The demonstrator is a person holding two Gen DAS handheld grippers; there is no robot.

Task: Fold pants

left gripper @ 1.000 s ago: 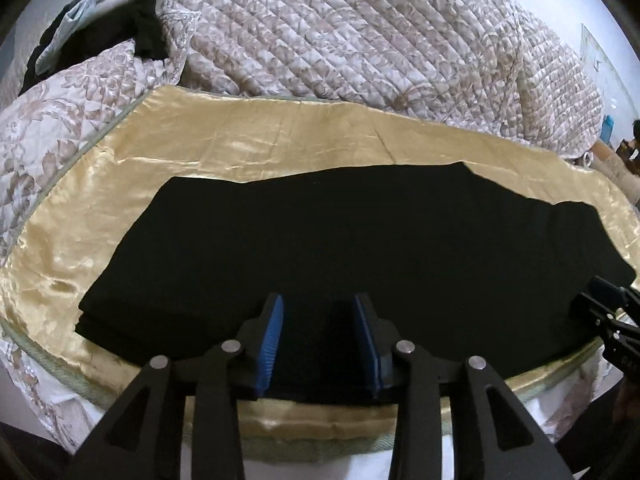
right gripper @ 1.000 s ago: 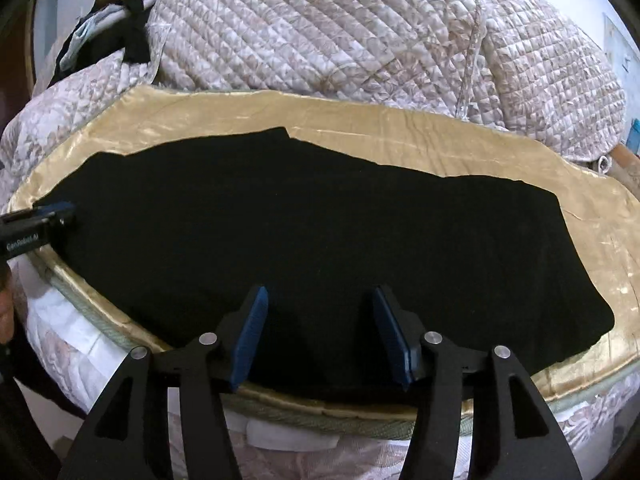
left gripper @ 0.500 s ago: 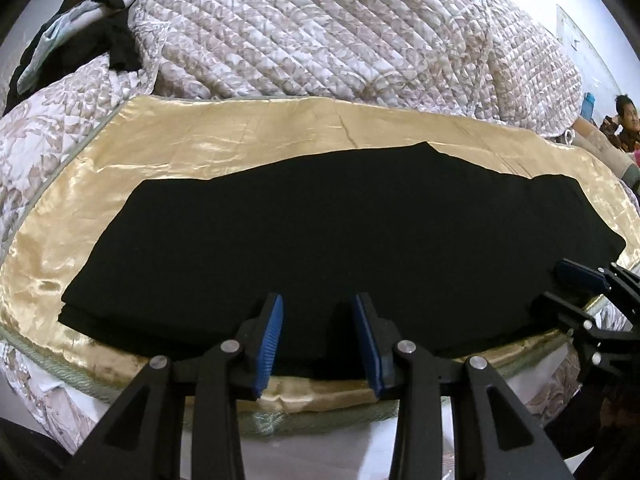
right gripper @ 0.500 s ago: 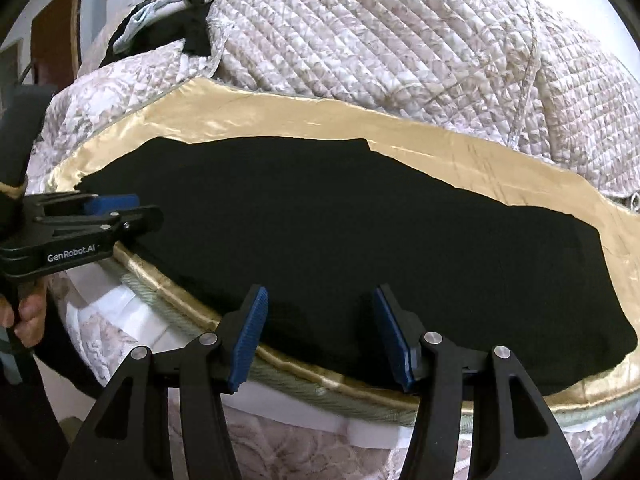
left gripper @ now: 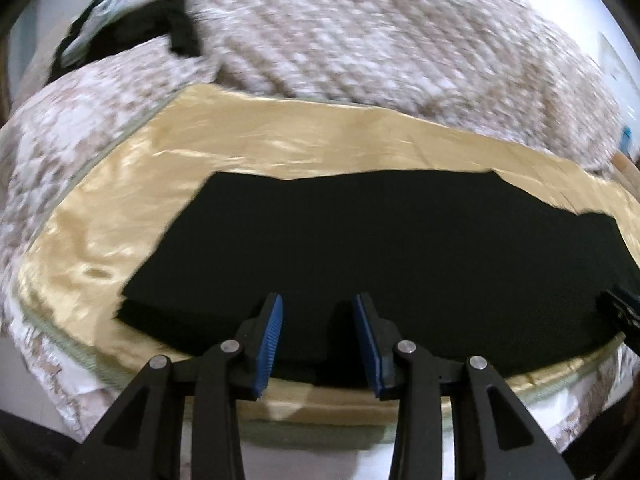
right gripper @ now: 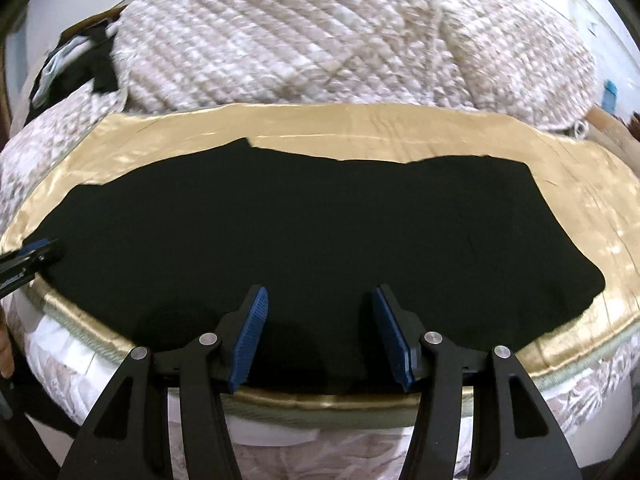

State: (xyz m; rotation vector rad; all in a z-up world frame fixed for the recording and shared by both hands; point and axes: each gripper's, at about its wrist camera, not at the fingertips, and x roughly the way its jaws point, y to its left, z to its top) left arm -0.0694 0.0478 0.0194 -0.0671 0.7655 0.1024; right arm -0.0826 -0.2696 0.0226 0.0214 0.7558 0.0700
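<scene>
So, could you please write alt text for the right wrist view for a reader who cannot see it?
Black pants lie flat on a gold satin sheet on a bed, with the open right tongs over their near edge. The left tongs show at the left edge, and a quilted blanket is heaped behind.

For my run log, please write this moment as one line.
task: fold pants | pants: flat on gold sheet | left claw: open, at near edge | right claw: open, at near edge | held: nothing

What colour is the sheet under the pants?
Shiny gold sheet, clearest in the right wrist view.
</scene>
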